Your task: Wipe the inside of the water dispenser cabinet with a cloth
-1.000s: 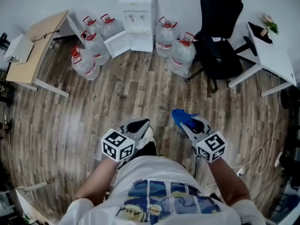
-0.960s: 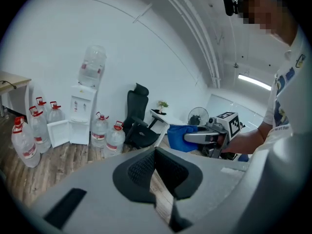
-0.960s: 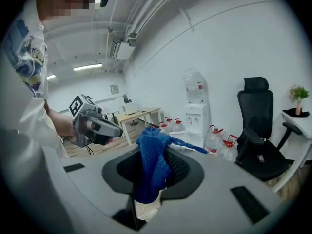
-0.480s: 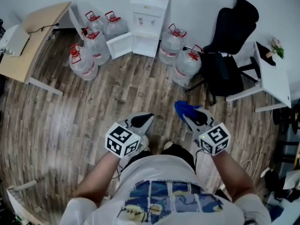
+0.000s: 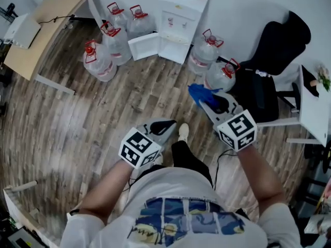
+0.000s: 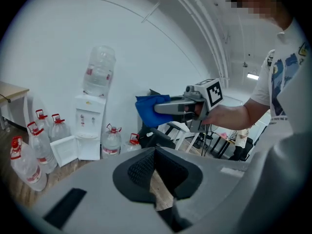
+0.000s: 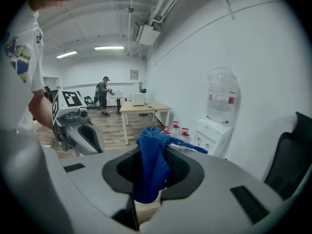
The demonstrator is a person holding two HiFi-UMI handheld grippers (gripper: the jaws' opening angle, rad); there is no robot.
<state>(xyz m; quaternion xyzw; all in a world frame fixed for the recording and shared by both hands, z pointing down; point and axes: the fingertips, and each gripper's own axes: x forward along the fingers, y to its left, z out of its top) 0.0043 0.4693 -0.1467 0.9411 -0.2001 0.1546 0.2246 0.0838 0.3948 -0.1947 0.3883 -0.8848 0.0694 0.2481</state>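
Observation:
The white water dispenser [image 5: 180,20] stands against the far wall with its lower cabinet door [image 5: 144,45] swung open to the left; it also shows in the left gripper view as dispenser [image 6: 91,126] and in the right gripper view as dispenser [image 7: 214,130]. My right gripper [image 5: 202,98] is shut on a blue cloth [image 5: 200,93], which bunches between the jaws as cloth [image 7: 152,165]. My left gripper [image 5: 170,124] is shut with nothing in it, well short of the dispenser. Both are held in the air over the wooden floor.
Several large water bottles with red caps [image 5: 106,48] [image 5: 212,61] flank the dispenser. A black office chair [image 5: 271,61] is at the right, a white desk [image 5: 314,102] beyond it, a wooden desk [image 5: 44,30] at the far left. A person's shoe [image 5: 183,131] points forward.
The person has walked forward: the dispenser and bottles are nearer and shifted right in the head view. Both grippers moved forward with the cloth still held.

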